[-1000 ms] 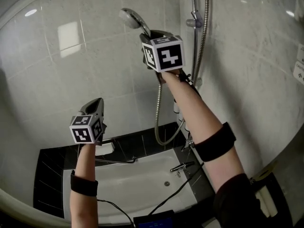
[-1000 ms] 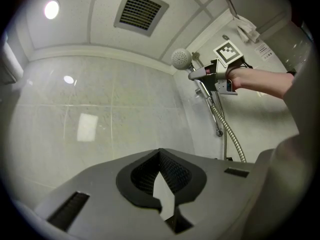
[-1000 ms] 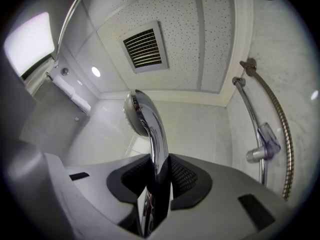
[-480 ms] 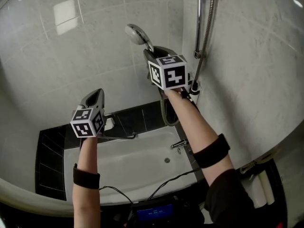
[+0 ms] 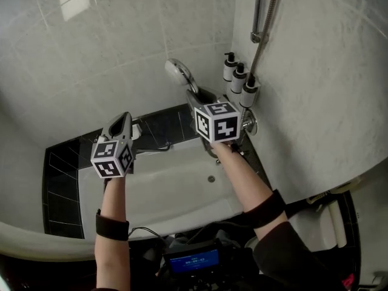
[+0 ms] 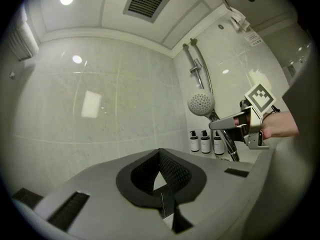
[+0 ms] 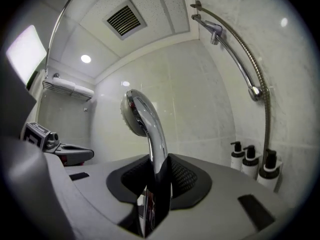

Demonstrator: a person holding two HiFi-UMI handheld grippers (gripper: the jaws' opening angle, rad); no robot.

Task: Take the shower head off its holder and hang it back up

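Above the white bathtub [image 5: 154,194], a chrome rail [image 5: 259,8] is running up the tiled wall, with the hose [image 5: 267,29] hanging beside it. The right hand-held gripper [image 5: 202,96] is pinching the shower head [image 5: 179,73] by its handle, holding it upright and off the rail, just left of three pump bottles [image 5: 237,77]. The left hand-held gripper [image 5: 123,121] is hovering with its jaws pressed together, gripping nothing.

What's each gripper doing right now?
Left gripper: closed, empty.
Right gripper: closed on the shower head, gripping its handle.
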